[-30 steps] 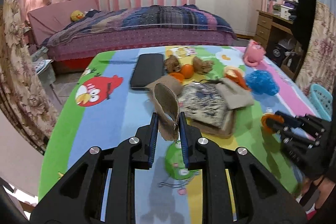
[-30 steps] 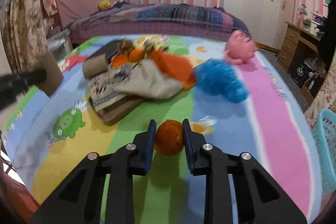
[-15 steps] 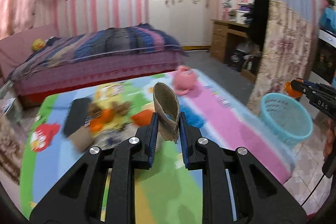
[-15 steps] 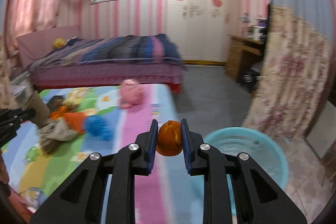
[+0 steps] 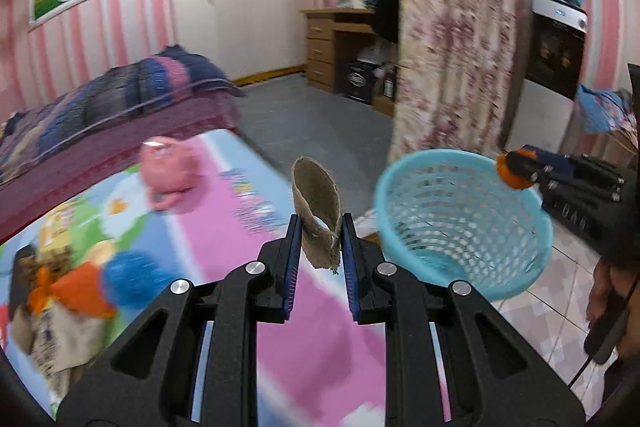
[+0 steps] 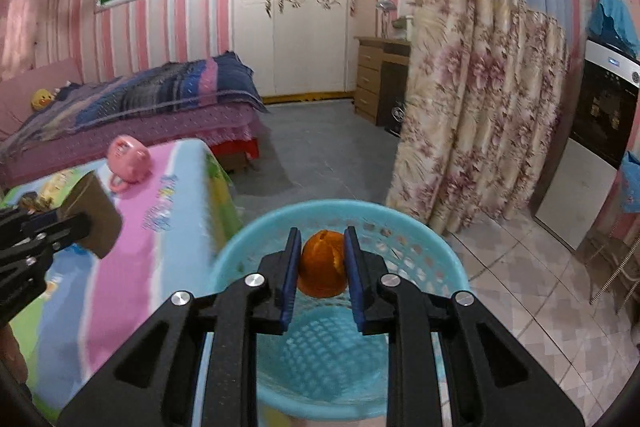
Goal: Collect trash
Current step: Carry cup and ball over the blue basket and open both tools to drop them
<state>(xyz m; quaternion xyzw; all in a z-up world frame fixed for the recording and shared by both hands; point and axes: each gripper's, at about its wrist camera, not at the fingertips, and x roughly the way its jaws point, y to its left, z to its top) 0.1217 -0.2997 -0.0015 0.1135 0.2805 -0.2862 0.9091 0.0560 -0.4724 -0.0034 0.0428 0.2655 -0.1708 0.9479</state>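
My left gripper (image 5: 319, 251) is shut on a squashed brown cardboard tube (image 5: 318, 211), held above the right edge of the cartoon-print table (image 5: 256, 223), left of the light-blue mesh basket (image 5: 460, 227). My right gripper (image 6: 320, 259) is shut on an orange peel (image 6: 322, 263), held directly above the open basket (image 6: 240, 247), which stands on the floor. The right gripper with the peel (image 5: 514, 173) also shows at the basket's far rim in the left wrist view. The left gripper with the tube (image 6: 94, 215) shows at the left of the right wrist view.
On the table lie a pink toy (image 5: 168, 167), a blue scrubber ball (image 5: 128, 277), orange peels (image 5: 76, 291) and cloths. A floral curtain (image 6: 472, 115) hangs behind the basket. A bed (image 6: 140, 107), a wooden desk (image 6: 380, 79) and a dark oven (image 6: 604, 115) stand around.
Both grippers swung right, away from the table's middle toward the basket. The right gripper now holds the peel over the basket; the left holds the tube at the table's edge.
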